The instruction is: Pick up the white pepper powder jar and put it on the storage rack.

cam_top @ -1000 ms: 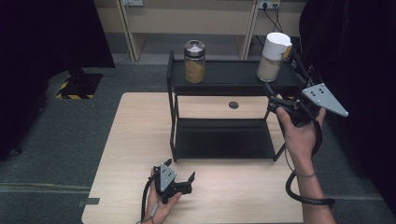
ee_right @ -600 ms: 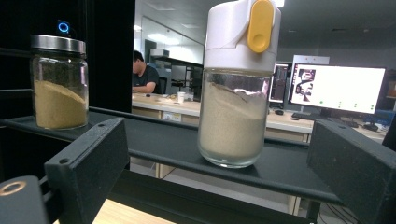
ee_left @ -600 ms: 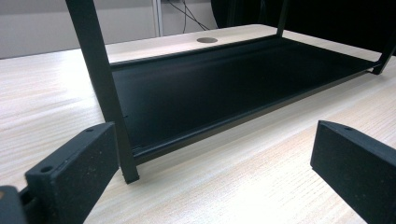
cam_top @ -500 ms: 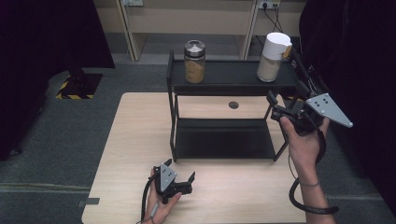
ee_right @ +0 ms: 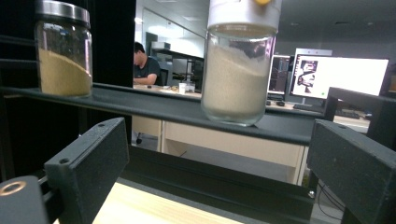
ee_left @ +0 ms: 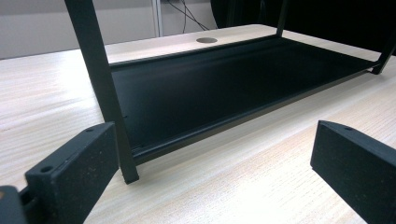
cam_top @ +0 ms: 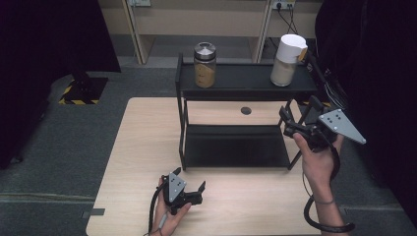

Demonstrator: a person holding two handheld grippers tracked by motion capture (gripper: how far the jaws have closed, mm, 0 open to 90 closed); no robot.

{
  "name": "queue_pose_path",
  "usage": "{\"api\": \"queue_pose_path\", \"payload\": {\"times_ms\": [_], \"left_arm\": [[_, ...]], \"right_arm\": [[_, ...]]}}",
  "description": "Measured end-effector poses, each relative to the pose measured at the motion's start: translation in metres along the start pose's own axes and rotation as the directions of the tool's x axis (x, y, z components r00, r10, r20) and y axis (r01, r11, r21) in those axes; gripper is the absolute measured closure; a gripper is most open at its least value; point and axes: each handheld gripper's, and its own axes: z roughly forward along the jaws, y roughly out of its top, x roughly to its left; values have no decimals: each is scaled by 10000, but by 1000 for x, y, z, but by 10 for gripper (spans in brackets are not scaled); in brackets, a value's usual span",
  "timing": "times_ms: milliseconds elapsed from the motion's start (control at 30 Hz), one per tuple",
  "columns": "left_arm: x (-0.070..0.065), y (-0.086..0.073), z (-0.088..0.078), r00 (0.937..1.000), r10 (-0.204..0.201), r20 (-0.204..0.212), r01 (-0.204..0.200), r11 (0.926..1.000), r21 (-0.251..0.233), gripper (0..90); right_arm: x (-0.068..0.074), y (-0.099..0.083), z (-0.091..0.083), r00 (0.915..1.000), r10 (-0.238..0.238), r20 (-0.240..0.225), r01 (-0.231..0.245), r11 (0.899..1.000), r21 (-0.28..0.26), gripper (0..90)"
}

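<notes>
Tongs, left and right, both released, flank matte black metal shelf on wood-grain table.

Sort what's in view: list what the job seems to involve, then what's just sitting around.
Likely in play:
white-lidded jar, on the rack's top shelf, nearest the right claw
rack
steel-lidded jar, also on the top shelf

Lying about:
left claw, open and idle on the table
hole in the table
</notes>
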Motion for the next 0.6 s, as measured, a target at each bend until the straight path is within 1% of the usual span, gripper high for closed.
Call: {"api": "queue_pose_path", "payload": {"times_ms": [400,467,600], "left_arm": [[0,0,0,10000,3,-12,-3,10000,0,3],[0,0,0,10000,12,-8,-12,10000,2,3],[-1,0,0,10000,8,-15,-8,10000,-10,3]], "right_arm": [[2,-12,-11,9999,-110,-42,111,9998,153,56],[3,-14,-12,9998,-186,-68,187,9996,195,55],[4,-18,-15,9999,-135,-71,136,9996,236,54]]}}
